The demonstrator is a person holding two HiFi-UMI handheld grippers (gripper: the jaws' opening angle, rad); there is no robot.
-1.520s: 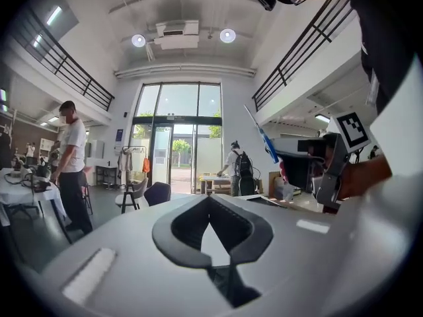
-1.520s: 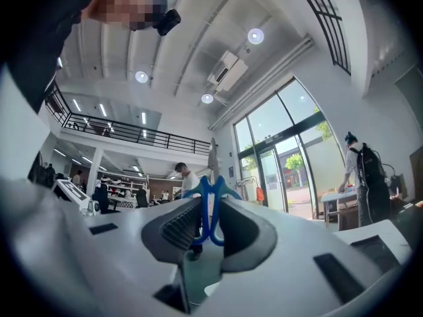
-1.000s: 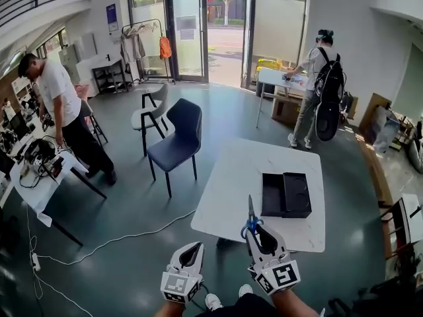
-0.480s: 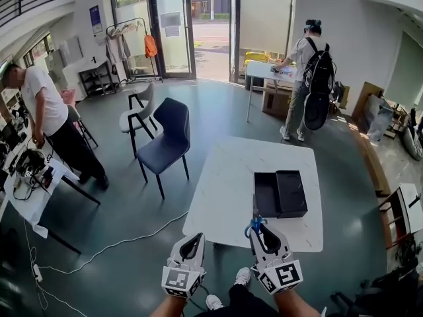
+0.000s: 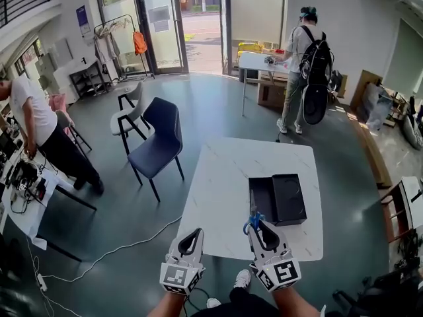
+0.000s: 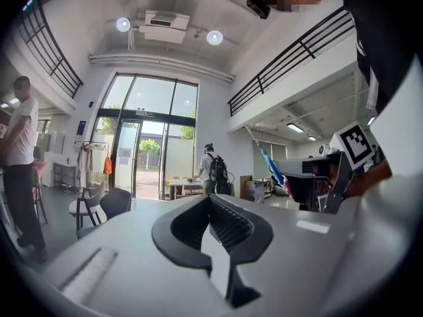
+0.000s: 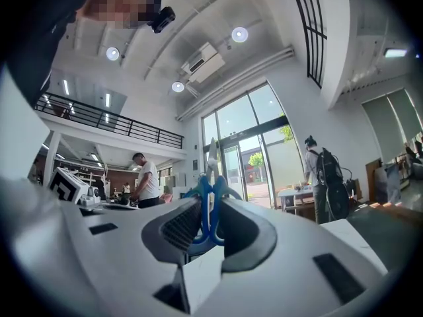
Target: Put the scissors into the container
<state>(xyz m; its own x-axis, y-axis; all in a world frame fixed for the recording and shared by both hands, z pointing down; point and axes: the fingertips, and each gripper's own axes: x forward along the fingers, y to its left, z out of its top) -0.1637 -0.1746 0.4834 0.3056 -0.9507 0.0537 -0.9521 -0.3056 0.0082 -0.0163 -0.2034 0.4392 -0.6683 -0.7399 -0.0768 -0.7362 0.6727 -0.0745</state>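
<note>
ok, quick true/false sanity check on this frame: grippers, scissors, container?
1. The right hand-held gripper is clamped on the blue-handled scissors. True.
2. The scissors lie inside the black container. False: they are between the right hand-held gripper's jaws, blades pointing away from it.
3. The container sits on the white table. True.
4. The left hand-held gripper carries a second pair of scissors. False: nothing is between its jaws.

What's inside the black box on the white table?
Nothing shows inside the black box, only its dark bottom. The scissors are outside it, held in the right gripper. Their blades cover part of its edge.
</note>
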